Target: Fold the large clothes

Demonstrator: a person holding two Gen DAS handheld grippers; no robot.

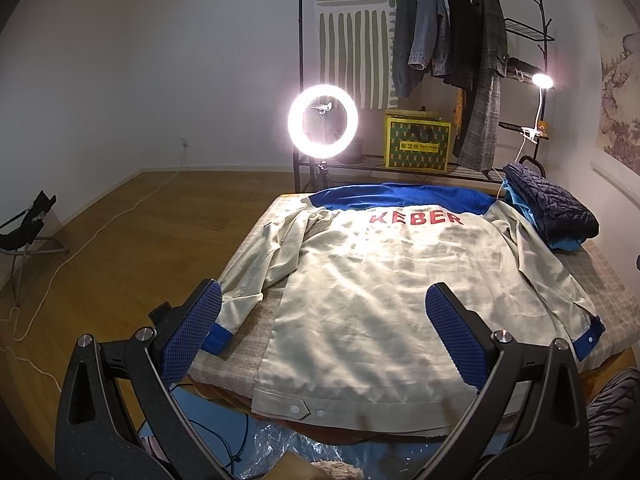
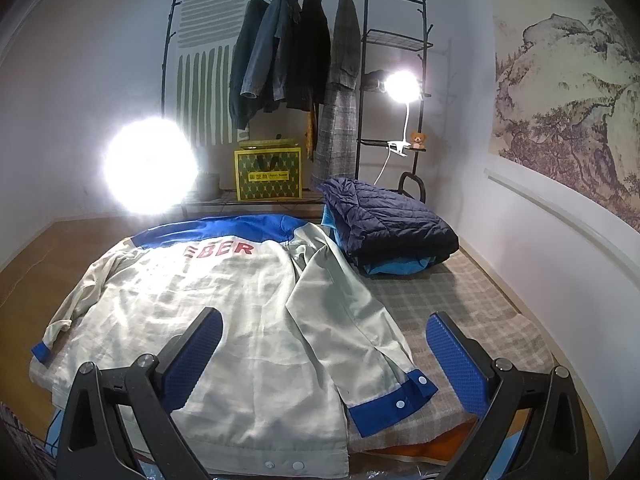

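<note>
1. We see the bench (image 2: 460,300) under a checked cloth, with bare wooden floor (image 1: 120,220) to its left.
2. The cream jacket (image 1: 380,280) with a blue yoke and red lettering lies back-up and spread flat over most of the bench, sleeves out to both sides, hem at the near edge.
3. Beyond the bench stands a black clothes rack (image 2: 360,0) hung with dark coats.
4. A folded navy quilted jacket (image 2: 392,220) sits on the far right corner, just beside the cream jacket's right shoulder.
5. A yellow box (image 1: 418,144) rests on the rack's low shelf.
6. A lit ring light (image 1: 322,120) stands past the far edge.
7. Our left tool (image 1: 324,340) hangs above the hem, released and empty.
8. Our right tool (image 2: 324,360) hangs over the right blue cuff (image 2: 392,404), likewise released.
</note>
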